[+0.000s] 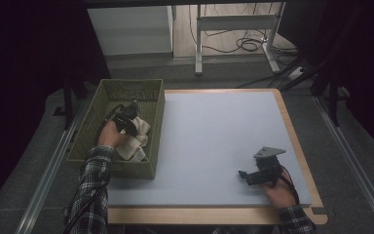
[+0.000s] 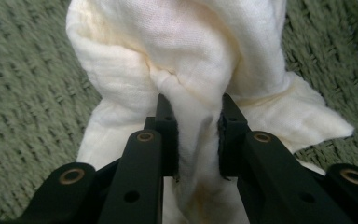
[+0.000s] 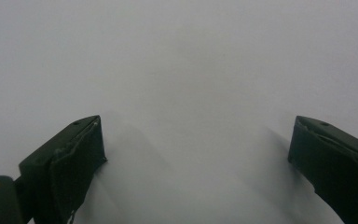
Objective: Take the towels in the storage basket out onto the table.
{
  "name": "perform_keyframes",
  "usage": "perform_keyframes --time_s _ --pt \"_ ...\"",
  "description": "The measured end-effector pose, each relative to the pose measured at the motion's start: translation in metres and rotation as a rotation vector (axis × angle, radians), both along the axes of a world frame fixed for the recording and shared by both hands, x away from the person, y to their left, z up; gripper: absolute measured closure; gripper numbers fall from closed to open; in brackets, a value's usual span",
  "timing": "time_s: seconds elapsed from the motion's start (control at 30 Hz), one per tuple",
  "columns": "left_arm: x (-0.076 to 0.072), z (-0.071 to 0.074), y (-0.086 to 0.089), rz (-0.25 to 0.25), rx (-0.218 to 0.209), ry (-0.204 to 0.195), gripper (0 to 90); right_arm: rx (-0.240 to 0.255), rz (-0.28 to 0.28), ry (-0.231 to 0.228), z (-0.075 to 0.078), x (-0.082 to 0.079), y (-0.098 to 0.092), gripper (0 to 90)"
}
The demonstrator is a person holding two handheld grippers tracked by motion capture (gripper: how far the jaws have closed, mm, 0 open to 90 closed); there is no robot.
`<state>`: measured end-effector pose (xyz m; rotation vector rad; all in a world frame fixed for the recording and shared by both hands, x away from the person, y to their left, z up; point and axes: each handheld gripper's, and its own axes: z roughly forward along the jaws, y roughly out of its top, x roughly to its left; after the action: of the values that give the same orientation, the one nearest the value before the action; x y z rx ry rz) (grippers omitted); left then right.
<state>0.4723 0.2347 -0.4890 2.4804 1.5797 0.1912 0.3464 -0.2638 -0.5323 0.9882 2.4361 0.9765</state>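
The left tongs [image 2: 193, 109] reach down into the green woven basket [image 1: 157, 109] and pinch a fold of the cream cloth [image 2: 177, 46] between their black jaws. The cloth lies bunched up in the basket, right under and around these tongs (a soft lump of it rises past the tips). The right tongs [image 3: 196, 144] are well apart from the basket. They rest on the pale grey counter [image 1: 214, 141] with their jaws spread wide and only bare counter between them.
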Motion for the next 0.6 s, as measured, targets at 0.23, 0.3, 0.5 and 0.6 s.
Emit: perform_keyframes --time_s 0.23,0.3,0.5,0.6 --pt "-0.01 0.015 0.012 0.039 -0.089 -0.095 75.0 0.0 0.0 0.0 0.0 0.0 0.0 3.6" --pt "-0.014 0.02 0.015 0.039 -0.102 -0.124 74.9 0.0 0.0 0.0 0.0 0.0 0.0 3.6" --pt "-0.026 0.033 0.021 0.036 -0.181 -0.203 74.8 -0.001 0.0 -0.001 0.0 0.0 0.0 3.6" --pt "-0.032 0.039 0.024 0.031 -0.199 -0.242 74.8 -0.001 0.0 -0.001 0.0 0.0 0.0 3.6"
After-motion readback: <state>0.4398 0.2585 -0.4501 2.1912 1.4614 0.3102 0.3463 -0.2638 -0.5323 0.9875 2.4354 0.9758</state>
